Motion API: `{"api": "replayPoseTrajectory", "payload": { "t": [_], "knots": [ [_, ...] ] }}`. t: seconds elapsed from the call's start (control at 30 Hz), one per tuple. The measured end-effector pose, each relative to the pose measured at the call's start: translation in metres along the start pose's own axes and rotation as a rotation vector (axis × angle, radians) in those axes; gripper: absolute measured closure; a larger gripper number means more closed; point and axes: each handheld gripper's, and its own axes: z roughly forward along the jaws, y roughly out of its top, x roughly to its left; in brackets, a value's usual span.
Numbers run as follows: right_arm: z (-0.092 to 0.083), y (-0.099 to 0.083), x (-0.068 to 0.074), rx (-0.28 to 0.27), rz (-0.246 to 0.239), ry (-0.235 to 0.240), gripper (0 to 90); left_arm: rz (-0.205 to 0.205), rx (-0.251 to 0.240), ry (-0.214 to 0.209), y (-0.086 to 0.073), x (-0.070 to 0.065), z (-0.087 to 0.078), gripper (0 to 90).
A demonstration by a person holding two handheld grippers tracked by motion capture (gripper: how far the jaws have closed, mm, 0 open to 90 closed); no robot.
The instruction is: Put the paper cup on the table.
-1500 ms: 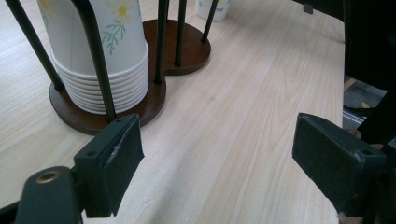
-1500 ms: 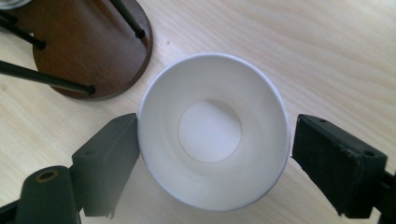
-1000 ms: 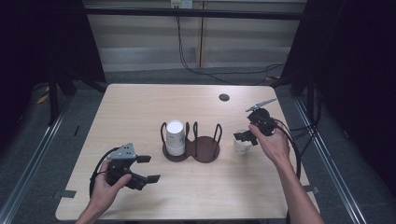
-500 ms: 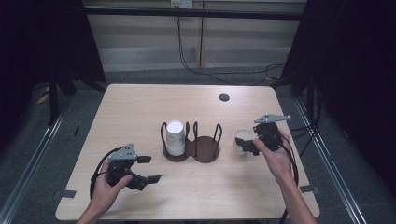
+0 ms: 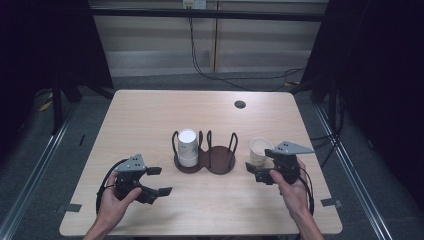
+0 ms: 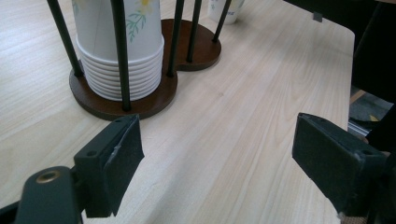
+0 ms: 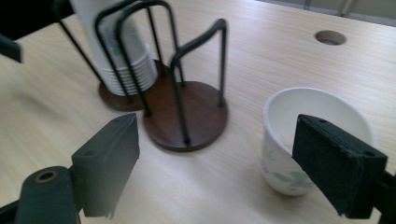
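The person's forearms are coming in from six o'clock. The left hand (image 5: 114, 200) is gripping the left tongs (image 5: 156, 181) low over the worktop, their jaws standing wide apart and pointing toward three o'clock. The right hand (image 5: 290, 186) is gripping the right tongs (image 5: 256, 172), jaws likewise spread wide and pointing toward nine o'clock, clamping nothing.

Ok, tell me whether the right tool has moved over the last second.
Yes. The right tool has come toward the person's edge of the table, from beyond the single paper cup to its near side; the cup holder has stayed put.
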Motion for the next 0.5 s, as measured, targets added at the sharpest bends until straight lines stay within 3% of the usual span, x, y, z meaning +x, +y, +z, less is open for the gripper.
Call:
{"api": "replayPoseTrajectory", "payload": {
  "t": [0.13, 0.23, 0.4, 0.5],
  "knots": [
    [-0.002, -0.010, 0.013, -0.027, -0.001, 0.039, 14.5, -0.032, -0.007, 0.002, -0.001, 0.002, 0.000, 18.1],
    [-0.003, -0.019, 0.018, -0.062, 0.035, 0.084, 14.5, -0.019, 0.003, 0.048, -0.002, 0.003, -0.001, 18.5],
    [0.004, -0.030, 0.026, -0.060, 0.026, 0.080, 14.9, -0.023, 0.010, 0.049, -0.004, 0.000, 0.002, 18.5],
    [0.011, -0.035, 0.031, -0.064, 0.034, 0.102, 14.9, -0.019, 0.014, 0.040, -0.004, -0.002, 0.006, 18.5]
  ]
}}
